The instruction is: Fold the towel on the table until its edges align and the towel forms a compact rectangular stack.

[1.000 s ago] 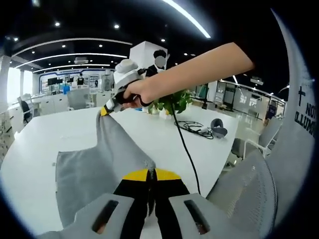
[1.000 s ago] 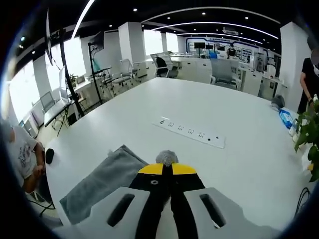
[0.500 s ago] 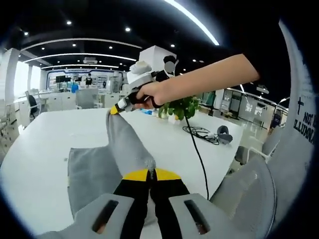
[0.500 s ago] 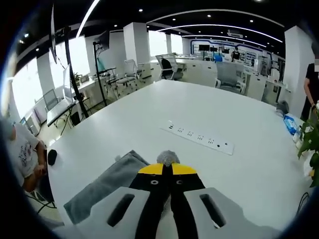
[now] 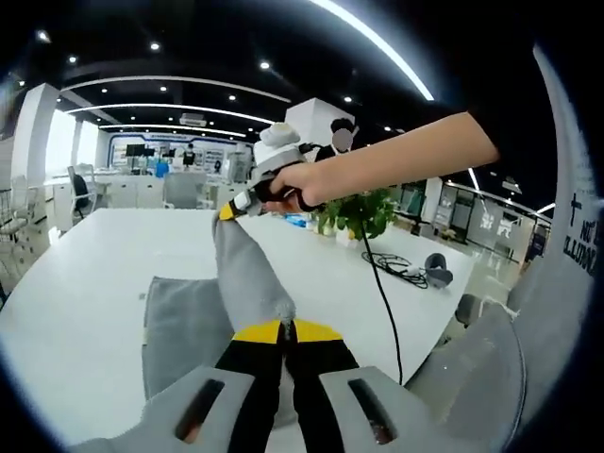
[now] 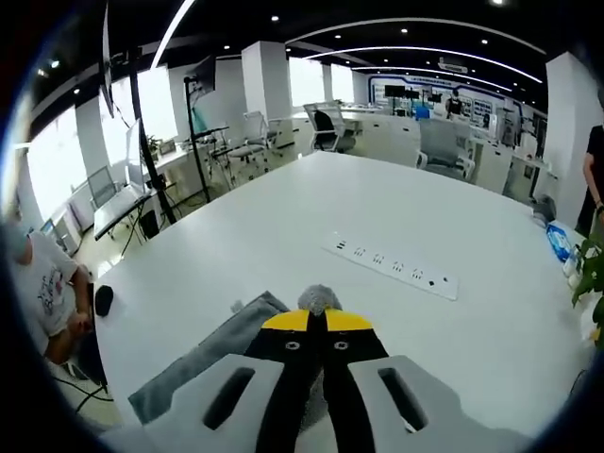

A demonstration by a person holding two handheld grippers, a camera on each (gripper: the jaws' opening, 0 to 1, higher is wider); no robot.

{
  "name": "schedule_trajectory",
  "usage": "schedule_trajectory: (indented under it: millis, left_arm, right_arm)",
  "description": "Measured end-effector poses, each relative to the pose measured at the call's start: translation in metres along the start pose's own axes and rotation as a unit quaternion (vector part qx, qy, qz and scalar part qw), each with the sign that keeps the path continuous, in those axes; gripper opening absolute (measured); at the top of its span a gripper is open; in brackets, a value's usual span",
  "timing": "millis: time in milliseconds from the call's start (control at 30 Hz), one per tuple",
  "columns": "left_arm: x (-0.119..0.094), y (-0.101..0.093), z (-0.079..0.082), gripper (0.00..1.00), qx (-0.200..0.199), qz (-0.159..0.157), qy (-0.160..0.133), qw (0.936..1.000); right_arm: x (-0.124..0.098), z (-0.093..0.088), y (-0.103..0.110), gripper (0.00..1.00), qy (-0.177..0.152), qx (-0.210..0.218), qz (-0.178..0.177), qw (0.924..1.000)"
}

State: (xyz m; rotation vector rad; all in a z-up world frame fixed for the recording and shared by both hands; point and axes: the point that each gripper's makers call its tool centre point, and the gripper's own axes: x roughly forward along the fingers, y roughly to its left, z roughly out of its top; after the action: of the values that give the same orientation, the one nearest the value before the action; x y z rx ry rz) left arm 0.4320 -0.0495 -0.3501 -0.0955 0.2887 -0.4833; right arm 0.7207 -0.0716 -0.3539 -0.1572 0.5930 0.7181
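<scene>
the grey towel [image 5: 189, 326] is looking soft and limp, sagging between its two held corners, so pinching it at the corners is suiting it best. the left gripper [image 5: 284, 327] is pressing its fingers together on one corner, and the right gripper [image 5: 229, 209] is clamping another, lifted above the white bench [image 5: 85, 264]. the rest of the towel is lying on the bench.

The left gripper [image 5: 285, 326] has black jaws tipped with yellow, rising out of a pale grey body with two slanted slots. The right gripper [image 6: 317, 318] has the same black jaws, yellow tips and slotted grey housing; seen from the left gripper view it shows a white rounded top. The person's forearm [image 5: 396, 160] is bare, and a pale grey garment with dark lettering [image 5: 571, 226] hangs beside it.
</scene>
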Motion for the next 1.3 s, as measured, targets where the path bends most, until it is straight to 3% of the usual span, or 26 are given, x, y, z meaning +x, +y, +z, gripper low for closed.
schedule_trajectory:
  millis: [367,433,500,867,1200,1300]
  left_arm:
    - [-0.012,0.018,-0.001,0.02,-0.008,0.023,-0.007,0.9997]
    - [-0.014,0.021,-0.001,0.02,-0.012,0.029,-0.008,0.9995]
    - [-0.017,0.025,-0.002,0.02,-0.017,0.035,-0.01,0.9992]
    - [-0.029,0.045,-0.018,0.02,-0.05,0.066,-0.008,0.9966]
    - [-0.036,0.062,-0.028,0.02,-0.065,0.084,-0.002,0.9944]
    - [-0.037,0.07,-0.038,0.02,-0.075,0.09,0.004,0.9931]
  right_arm:
    - [0.017,0.008,0.02,0.0,0.0,-0.012,0.014,0.9998]
    - [0.011,0.008,0.03,0.0,0.0,-0.013,0.016,0.9998]
    - [0.022,0.011,0.028,0.0,0.001,-0.015,0.019,0.9997]
    - [0.033,0.004,0.051,0.0,0.013,-0.028,0.027,0.9992]
    - [0.057,0.001,0.064,0.0,0.024,-0.035,0.037,0.9984]
    - [0.062,-0.003,0.066,0.0,0.03,-0.035,0.038,0.9982]
